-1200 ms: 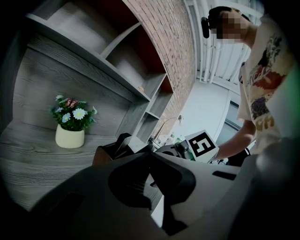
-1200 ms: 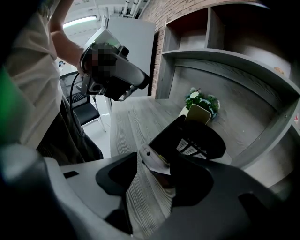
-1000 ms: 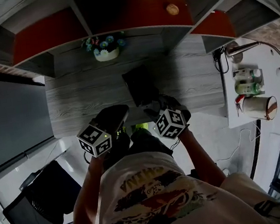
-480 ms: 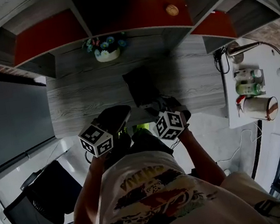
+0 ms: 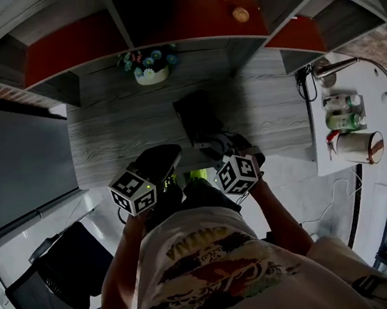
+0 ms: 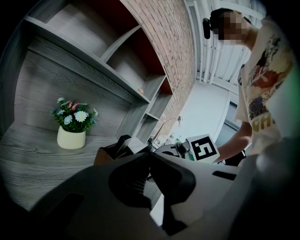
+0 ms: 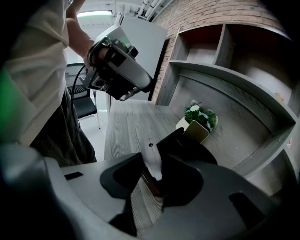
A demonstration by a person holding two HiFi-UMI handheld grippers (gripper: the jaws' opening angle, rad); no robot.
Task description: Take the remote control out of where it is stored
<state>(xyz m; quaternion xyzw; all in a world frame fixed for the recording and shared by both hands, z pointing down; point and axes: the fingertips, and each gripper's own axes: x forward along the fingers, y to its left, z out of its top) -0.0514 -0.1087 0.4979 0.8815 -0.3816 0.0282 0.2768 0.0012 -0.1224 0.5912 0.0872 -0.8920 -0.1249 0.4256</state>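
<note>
Right gripper view, biggest first?
— Grey desk beneath the right gripper, dark holder just ahead, white remote control pinched between its jaws, which have just been closing. Left gripper: jaws together, empty.

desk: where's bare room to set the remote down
The left half of the desk, between the flower pot, the holder and the left edge, is bare. A smaller bare patch lies between the holder and the right edge. Crowded: front middle, around the holder.
</note>
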